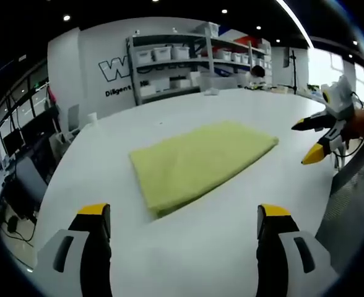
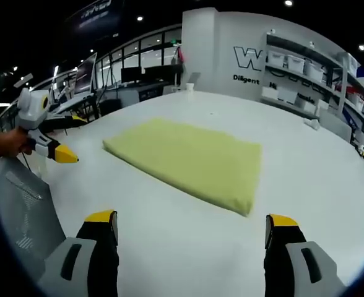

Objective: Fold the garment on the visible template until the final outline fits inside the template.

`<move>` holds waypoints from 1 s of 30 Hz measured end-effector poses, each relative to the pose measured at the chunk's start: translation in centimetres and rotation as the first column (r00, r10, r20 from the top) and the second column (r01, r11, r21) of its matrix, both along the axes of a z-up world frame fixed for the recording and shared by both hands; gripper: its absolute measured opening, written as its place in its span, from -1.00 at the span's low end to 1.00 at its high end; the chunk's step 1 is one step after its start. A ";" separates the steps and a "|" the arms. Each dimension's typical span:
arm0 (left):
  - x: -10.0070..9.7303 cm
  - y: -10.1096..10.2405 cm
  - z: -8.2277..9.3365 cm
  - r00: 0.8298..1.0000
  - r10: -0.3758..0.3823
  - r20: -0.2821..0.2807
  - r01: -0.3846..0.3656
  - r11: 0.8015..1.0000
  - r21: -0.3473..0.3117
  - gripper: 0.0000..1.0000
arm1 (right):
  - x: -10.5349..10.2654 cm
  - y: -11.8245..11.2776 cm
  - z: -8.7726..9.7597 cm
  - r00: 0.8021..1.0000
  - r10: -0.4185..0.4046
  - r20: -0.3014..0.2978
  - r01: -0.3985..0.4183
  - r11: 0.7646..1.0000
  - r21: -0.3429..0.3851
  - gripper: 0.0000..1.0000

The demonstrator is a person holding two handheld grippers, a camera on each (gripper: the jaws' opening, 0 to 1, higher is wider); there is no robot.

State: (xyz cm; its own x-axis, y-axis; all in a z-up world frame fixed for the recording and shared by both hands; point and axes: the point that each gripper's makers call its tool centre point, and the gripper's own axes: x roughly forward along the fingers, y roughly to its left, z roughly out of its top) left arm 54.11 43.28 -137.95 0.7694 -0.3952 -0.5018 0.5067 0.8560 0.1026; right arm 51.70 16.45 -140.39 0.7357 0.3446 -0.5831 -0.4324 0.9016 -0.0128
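Note:
A folded yellow-green garment [image 1: 200,162] lies flat as a neat rectangle on the white table [image 1: 231,247]; in the right gripper view the garment [image 2: 191,161] sits in the middle of the table [image 2: 188,247]. My left gripper [image 1: 183,213] is open, hanging clear of the near edge of the cloth with nothing between its jaws. My right gripper [image 2: 191,219] is open too, short of the cloth's near corner. The right gripper [image 1: 315,139] enters the left gripper view at the right, and the left gripper [image 2: 61,139] enters the right gripper view at the left. No template outline is discernible.
Shelving with white bins [image 1: 188,55] lines the far wall [image 2: 306,74]. A grey mesh surface [image 1: 355,204] lies at the table's edge [image 2: 21,210]. Desks and chairs [image 1: 21,167] stand beyond the table. Small objects [image 2: 312,124] rest on the far part of the table.

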 end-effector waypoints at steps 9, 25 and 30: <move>0.2 0.1 0.2 1.000 0.012 0.003 -0.011 1.000 -0.018 0.98 | 0.1 -0.1 0.1 1.000 -0.008 0.001 0.008 1.000 0.009 0.96; 0.0 -0.1 0.0 1.000 0.006 -0.009 -0.006 1.000 -0.026 0.98 | 0.0 0.0 -0.3 1.000 0.005 -0.007 -0.005 1.000 0.008 0.95; 0.0 -0.1 -0.1 1.000 0.004 -0.013 -0.005 1.000 -0.031 0.98 | -0.1 0.1 -0.4 1.000 0.004 -0.014 -0.003 1.000 0.011 0.95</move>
